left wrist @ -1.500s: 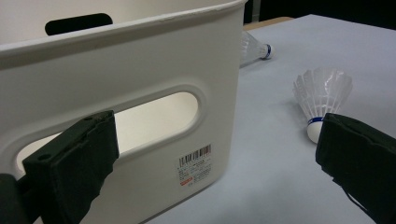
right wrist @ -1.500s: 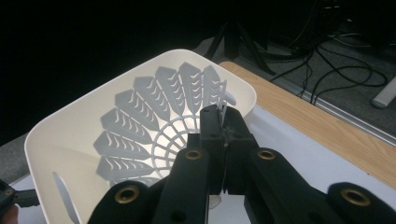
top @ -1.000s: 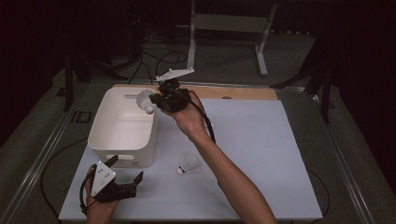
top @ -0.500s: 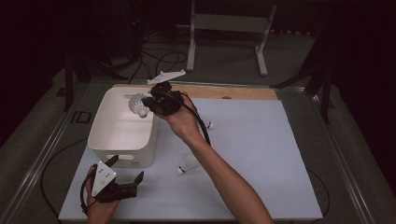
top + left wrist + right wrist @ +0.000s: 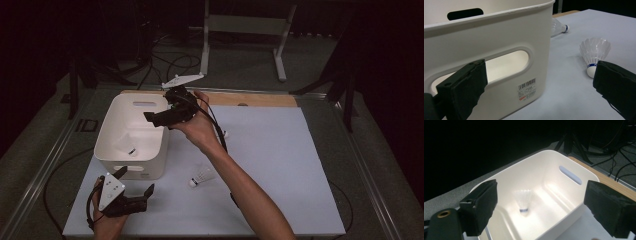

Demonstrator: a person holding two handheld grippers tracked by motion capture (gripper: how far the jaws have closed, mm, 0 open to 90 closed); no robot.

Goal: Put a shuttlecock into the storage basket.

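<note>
Hovering over the near-right rim of the white bin point(image 5: 131, 172), the right tool point(image 5: 159, 118) now has its jaws spread wide with nothing between them; they have just been opening. A second ago the same tool carried a shuttlecock above the bin, and that white shuttlecock point(image 5: 132, 150) now sits inside the bin, on its floor. In the right gripper view the shuttlecock point(image 5: 523, 200) stands with its cork end down and its feather skirt up, its long axis close to upright, apart from the bin point(image 5: 574, 212) walls.

A second shuttlecock point(image 5: 201, 176) lies on the desk point(image 5: 280, 165) just right of the bin, where it lay before, on its side with the cork toward the near-left and the skirt toward the far-right. A third shuttlecock point(image 5: 226, 134) shows past the right forearm, largely hidden.

At the near-left corner the left tool point(image 5: 141, 196) rests low on the desk, unmoved, jaws apart and empty; its own view faces the bin's handle wall point(image 5: 499, 62) with the lying shuttlecock point(image 5: 594, 53) beyond.
</note>
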